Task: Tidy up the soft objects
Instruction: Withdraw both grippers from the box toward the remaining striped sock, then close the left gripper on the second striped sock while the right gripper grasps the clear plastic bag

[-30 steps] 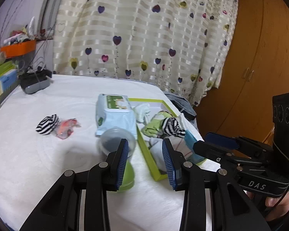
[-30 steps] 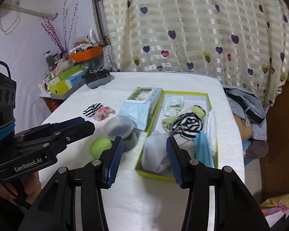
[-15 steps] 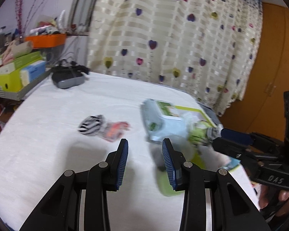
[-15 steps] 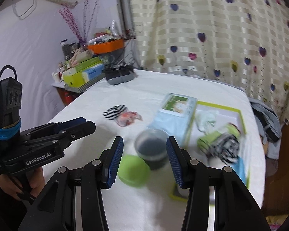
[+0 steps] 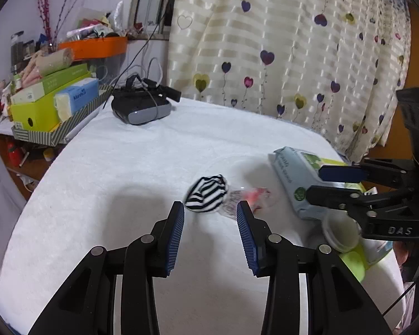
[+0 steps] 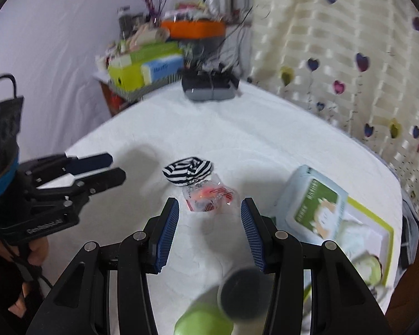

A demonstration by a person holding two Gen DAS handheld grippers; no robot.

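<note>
A rolled black-and-white striped sock (image 5: 206, 194) (image 6: 187, 169) lies on the white cloth, touching a clear plastic packet with red print (image 5: 247, 199) (image 6: 209, 196). My left gripper (image 5: 210, 217) hovers just short of the sock, its jaws opening with nothing between them. My right gripper (image 6: 209, 217) stands open above the cloth, just short of the packet, and holds nothing. Each gripper shows in the other's view: the right gripper (image 5: 318, 182) at the right edge, the left gripper (image 6: 117, 169) at the left. A green-rimmed box (image 6: 388, 240) with soft items sits at the right.
A pack of wet wipes (image 5: 296, 180) (image 6: 312, 203) lies beside the box. A grey cup on a green ball (image 6: 240, 296) is close under my right gripper. A black-grey headset (image 5: 141, 106) sits at the table's far end, with cluttered shelves (image 5: 50, 103) to the left.
Both grippers have swung left, away from the green-rimmed box, cup and wipes, and now face the striped sock and the plastic packet. The left jaws have widened slightly.
</note>
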